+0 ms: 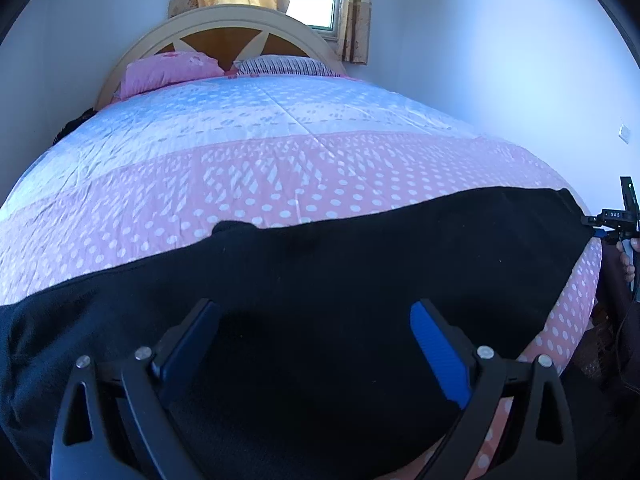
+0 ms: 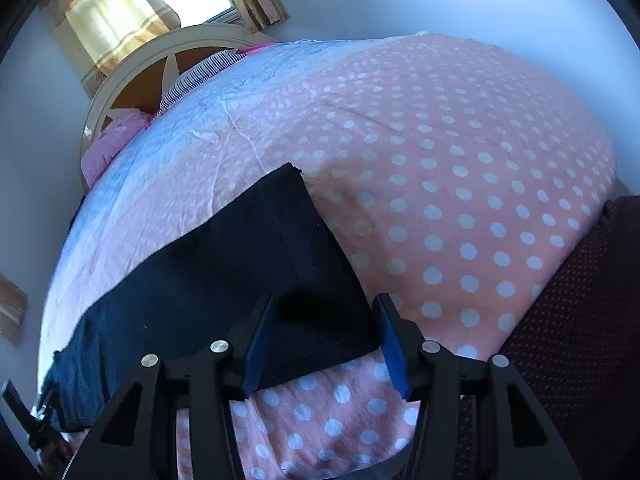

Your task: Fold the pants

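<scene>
Pink polka-dot bedspread (image 1: pixel 280 176) under black pants (image 1: pixel 320 272); both hand-held grippers (image 1: pixel 316 320) (image 2: pixel 326 312) spread wide.

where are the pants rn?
The black pants lie spread across the near end of the polka-dot bedspread, far from the pillows; in the right wrist view one end sits between the open jaws.

Polka-dot bed (image 1: pixel 280 168) — black pants (image 1: pixel 320 280) flat across it, pillows (image 1: pixel 168 70) beyond
</scene>
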